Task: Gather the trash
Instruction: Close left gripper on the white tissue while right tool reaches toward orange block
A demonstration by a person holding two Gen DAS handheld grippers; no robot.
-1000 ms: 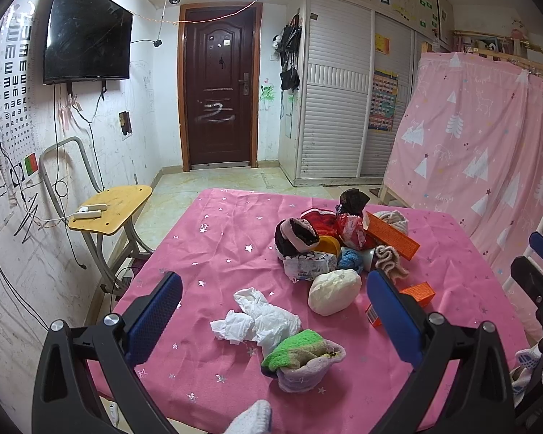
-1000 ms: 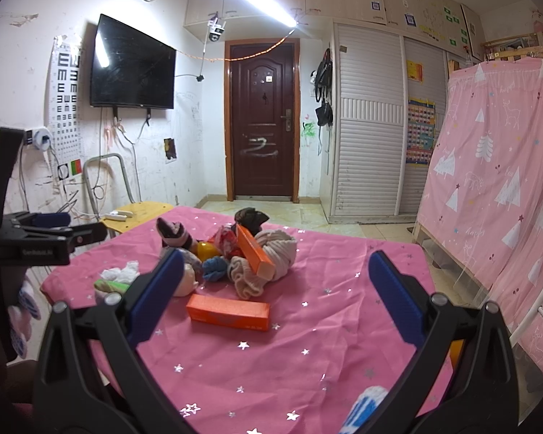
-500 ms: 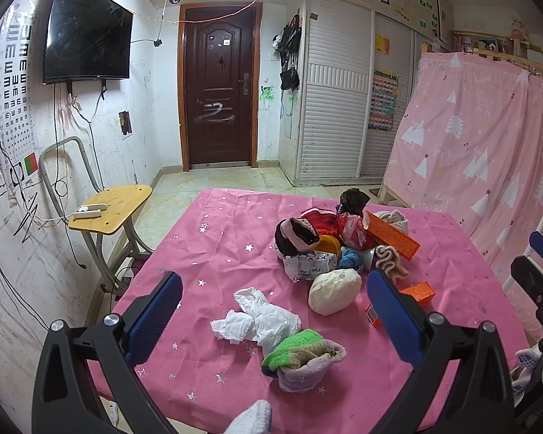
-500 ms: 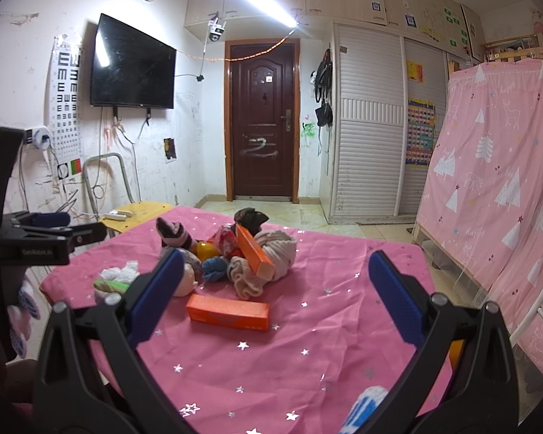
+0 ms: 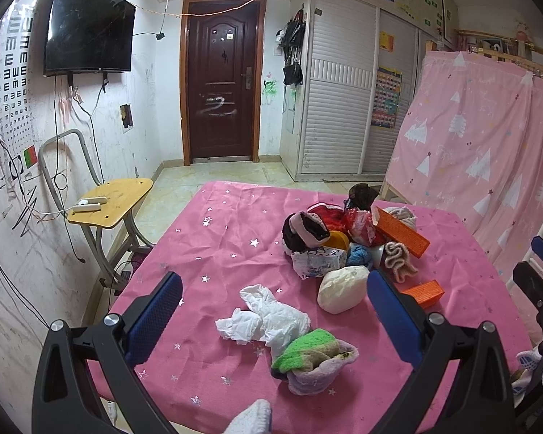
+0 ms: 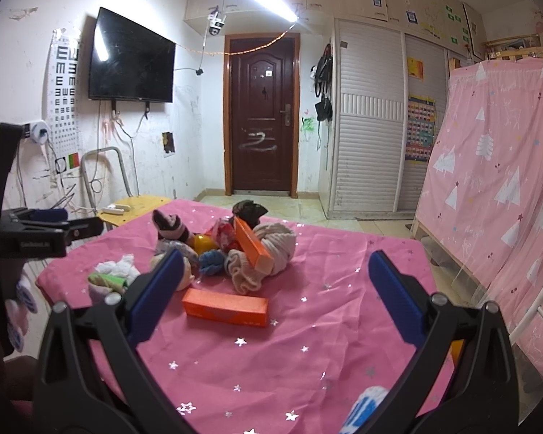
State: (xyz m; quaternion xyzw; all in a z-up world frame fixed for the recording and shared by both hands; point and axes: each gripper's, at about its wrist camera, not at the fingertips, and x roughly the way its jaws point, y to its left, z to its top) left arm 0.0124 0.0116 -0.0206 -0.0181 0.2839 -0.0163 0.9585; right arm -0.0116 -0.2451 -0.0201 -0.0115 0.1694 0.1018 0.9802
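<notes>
A pink starred tablecloth (image 5: 228, 231) covers the table. White crumpled tissue (image 5: 268, 320) lies near its front, between the blue pads of my open left gripper (image 5: 273, 316), which hovers above the table edge holding nothing. Beside the tissue sits a green-and-lilac sock bundle (image 5: 313, 360). Farther back is a pile of socks, a crumpled wrapper (image 5: 316, 262) and an orange box (image 5: 402, 231). My right gripper (image 6: 275, 300) is open over the table's other side, with a flat orange box (image 6: 226, 307) lying ahead between its pads.
A yellow chair (image 5: 108, 202) with a power strip stands left of the table by the wall. A pink curtain (image 5: 488, 137) hangs on the right. A white cloth ball (image 5: 342, 289) rests by the pile. The dark door (image 5: 221, 83) is at the back.
</notes>
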